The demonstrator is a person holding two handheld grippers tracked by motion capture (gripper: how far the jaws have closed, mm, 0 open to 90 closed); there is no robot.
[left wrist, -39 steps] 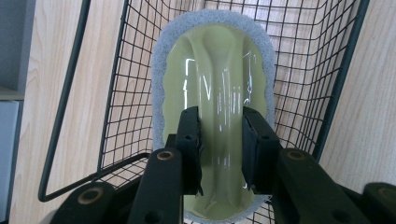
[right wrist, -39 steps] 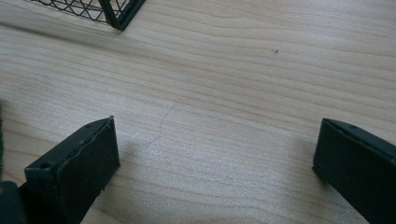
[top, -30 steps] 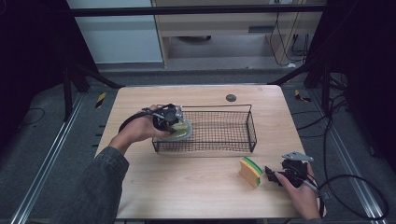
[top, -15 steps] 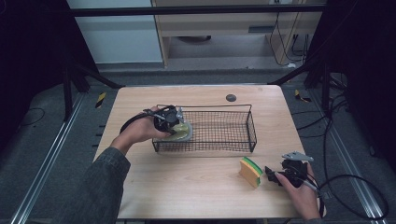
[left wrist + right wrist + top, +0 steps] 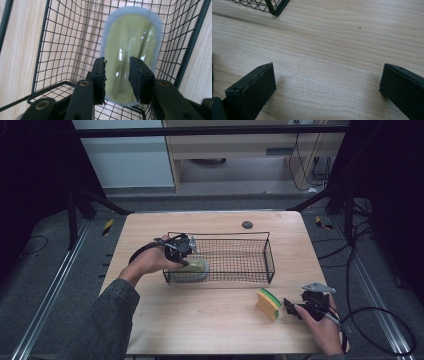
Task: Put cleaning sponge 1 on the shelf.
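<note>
**Soap dish in the basket, sponge on the counter**

Nearest the person, the right claw (image 5: pixel 291 306) rested low on the wooden counter (image 5: pixel 200 315) at its near right corner, held in the right hand (image 5: pixel 322 330). Its jaws stood wide apart with nothing but bare wood between them, as the right gripper view showed. Just to its left, close to the jaw tips, a yellow sponge with a green top (image 5: pixel 268 304) stood on the counter; whether the tips touched it could not be told.

Farther in, the left arm in a dark sleeve (image 5: pixel 107 317) reached across the counter to the left end of the black wire basket (image 5: pixel 270 257), which lay in the middle of the counter. The left claw (image 5: pixel 117 75) pointed down into that end. Between its jaws sat a pale yellow-green oval dish with a whitish rim (image 5: pixel 131 50), lying on the basket's wire floor. The jaws had just been opening and stood slightly parted on either side of the dish's near end, their pads close to it but no longer pressing.

Beyond the basket, a small dark round disc (image 5: pixel 247 224) lay near the counter's far edge.
</note>
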